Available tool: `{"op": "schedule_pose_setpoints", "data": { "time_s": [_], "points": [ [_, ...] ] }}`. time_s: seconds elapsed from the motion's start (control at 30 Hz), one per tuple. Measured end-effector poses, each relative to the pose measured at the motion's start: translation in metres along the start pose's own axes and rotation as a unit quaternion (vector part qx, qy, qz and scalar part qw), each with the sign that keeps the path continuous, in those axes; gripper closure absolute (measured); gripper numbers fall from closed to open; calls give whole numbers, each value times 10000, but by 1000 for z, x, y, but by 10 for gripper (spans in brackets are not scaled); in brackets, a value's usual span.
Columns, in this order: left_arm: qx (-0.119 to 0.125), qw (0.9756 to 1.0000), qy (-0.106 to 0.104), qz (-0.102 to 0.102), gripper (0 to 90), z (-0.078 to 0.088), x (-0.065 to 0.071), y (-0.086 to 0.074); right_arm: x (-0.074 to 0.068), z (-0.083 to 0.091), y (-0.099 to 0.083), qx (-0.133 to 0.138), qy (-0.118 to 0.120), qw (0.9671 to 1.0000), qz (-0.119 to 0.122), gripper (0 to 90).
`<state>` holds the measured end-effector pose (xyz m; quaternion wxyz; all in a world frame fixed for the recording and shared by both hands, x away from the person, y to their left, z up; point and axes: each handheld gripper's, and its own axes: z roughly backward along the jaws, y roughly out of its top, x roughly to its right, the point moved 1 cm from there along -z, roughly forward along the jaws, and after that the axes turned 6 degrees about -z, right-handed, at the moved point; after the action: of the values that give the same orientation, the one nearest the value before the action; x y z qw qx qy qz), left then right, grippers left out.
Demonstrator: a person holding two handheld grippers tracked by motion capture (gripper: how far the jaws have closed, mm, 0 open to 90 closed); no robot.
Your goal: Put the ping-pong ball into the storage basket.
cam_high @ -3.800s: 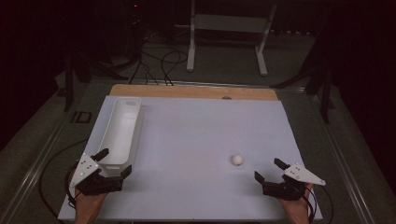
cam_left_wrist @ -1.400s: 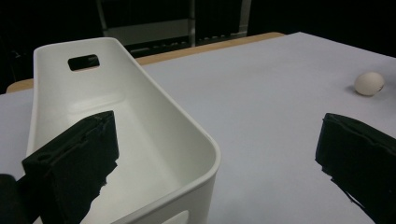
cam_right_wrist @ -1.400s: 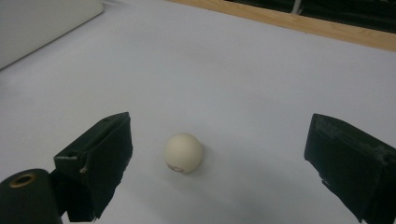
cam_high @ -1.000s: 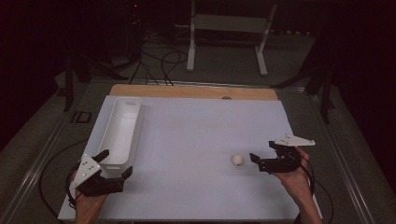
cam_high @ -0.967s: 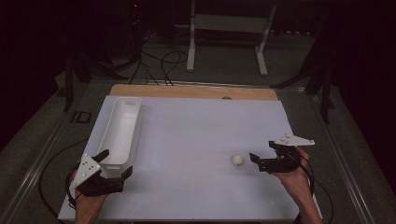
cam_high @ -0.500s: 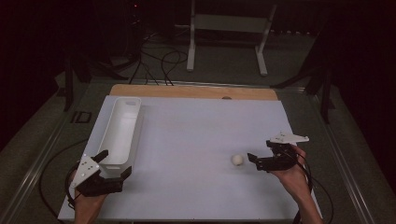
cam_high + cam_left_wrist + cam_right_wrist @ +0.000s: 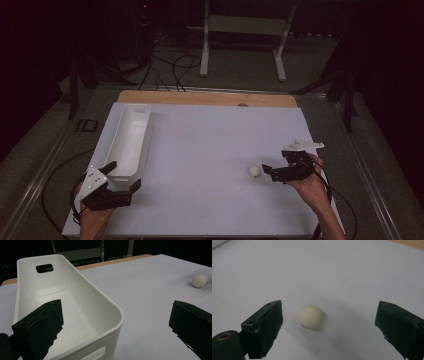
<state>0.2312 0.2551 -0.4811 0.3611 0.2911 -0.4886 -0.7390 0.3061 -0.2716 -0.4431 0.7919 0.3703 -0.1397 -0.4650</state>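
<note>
At the table's right side, the right gripper points toward nine o'clock with its black jaws spread wide, a small cream-coloured ball lying on the white tabletop just ahead of them, touched by neither. In the right gripper view the ball sits between the jaws, nearer the left one. At seven o'clock, the left gripper, jaws wide apart, straddles the near end of a long white plastic bin.
</note>
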Motion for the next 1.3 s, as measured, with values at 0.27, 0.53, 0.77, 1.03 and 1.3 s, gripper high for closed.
{"op": "schedule_pose_setpoints", "data": {
  "time_s": [0.27,0.53,0.77,1.03,1.3],
  "points": [
    [29,9999,-119,36,0,-2,-3,-2,-1,-5,2,-146,4,9999,92,73],
    [-4,9999,-169,32,0,-5,-3,-5,-3,-10,5,-273,8,9995,174,73],
    [-46,9998,-186,66,0,-8,-3,-7,-5,-15,9,-372,25,9990,238,73],
    [-91,9997,-212,54,0,-10,-3,-8,-6,-19,12,-495,30,9983,310,73],
    [-138,9997,-222,15,0,-13,-2,-9,-6,-21,16,-596,115,9976,320,73]
  ]
}}
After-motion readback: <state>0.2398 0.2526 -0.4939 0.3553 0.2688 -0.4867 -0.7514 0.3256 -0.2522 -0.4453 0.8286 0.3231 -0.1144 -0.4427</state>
